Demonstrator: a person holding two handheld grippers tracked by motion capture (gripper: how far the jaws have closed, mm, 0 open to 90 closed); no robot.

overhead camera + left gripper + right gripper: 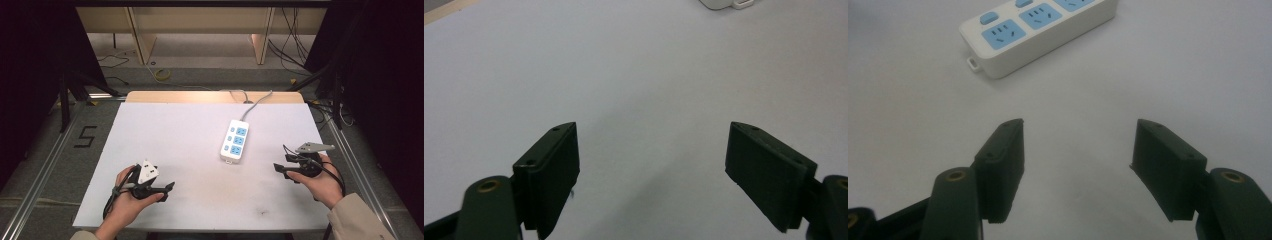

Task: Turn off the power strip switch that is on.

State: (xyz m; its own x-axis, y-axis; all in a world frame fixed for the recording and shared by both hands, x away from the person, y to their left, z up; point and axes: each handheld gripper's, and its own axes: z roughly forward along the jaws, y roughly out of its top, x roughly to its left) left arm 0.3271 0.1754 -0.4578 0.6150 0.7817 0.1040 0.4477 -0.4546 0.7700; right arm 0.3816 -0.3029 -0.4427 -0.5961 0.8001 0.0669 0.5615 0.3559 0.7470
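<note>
Lying on the white table point(190, 135), slightly right of centre, a white power strip point(235, 140) with blue sockets points its grey cord point(257, 104) toward 1 o'clock. The right gripper point(280, 167), at about 4 o'clock from the strip, has its jaws spread wide with nothing between them. The left gripper point(169, 187), at about 8 o'clock from the strip and well apart from it, is likewise agape and empty.
</note>
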